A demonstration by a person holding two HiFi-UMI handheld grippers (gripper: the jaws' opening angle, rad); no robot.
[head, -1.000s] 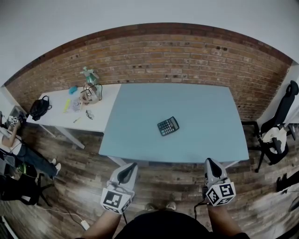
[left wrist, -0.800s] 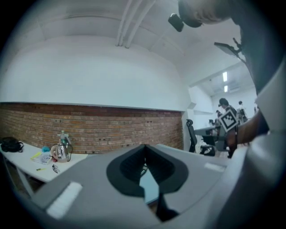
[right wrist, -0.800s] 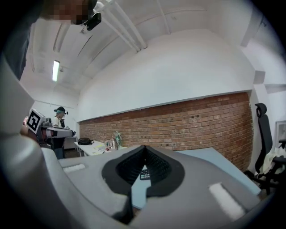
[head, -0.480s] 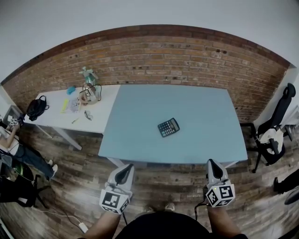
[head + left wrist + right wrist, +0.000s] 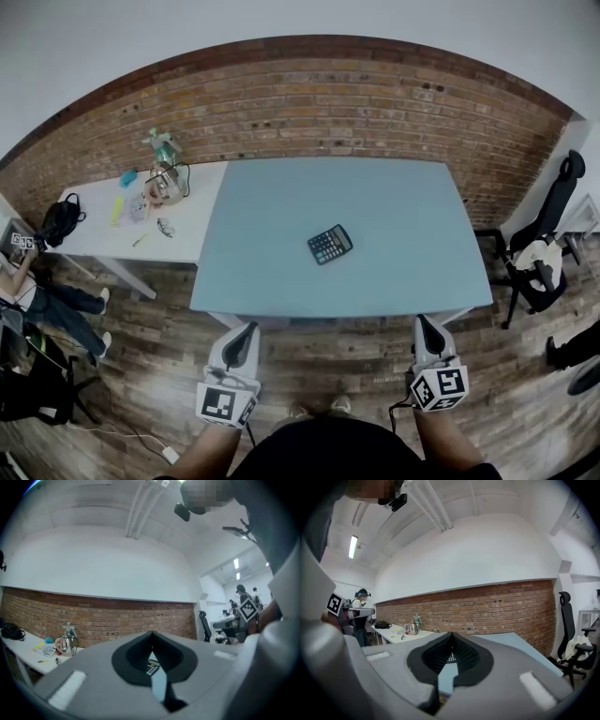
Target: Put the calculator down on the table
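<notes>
A black calculator (image 5: 330, 245) lies flat near the middle of the light blue table (image 5: 394, 187), with nothing touching it. Both grippers hover over the wooden floor, just short of the table's near edge. My left gripper (image 5: 246, 328) is shut and holds nothing. My right gripper (image 5: 422, 323) is also shut and empty. In the left gripper view the jaws (image 5: 151, 634) meet at their tips, and the calculator (image 5: 152, 668) shows far off in the gap below them. The right gripper view shows the same shut jaws (image 5: 451, 634) and the distant calculator (image 5: 450, 657).
A white side table (image 5: 98, 234) at the left carries a kettle (image 5: 161, 185), a bottle (image 5: 159, 142) and a black bag (image 5: 58, 220). An office chair (image 5: 551, 239) stands at the right. A brick wall runs behind both tables. A person sits at the far left.
My left gripper has drawn back a little from the table's near edge. The right gripper and the calculator have stayed where they were. The head view has shifted slightly.
</notes>
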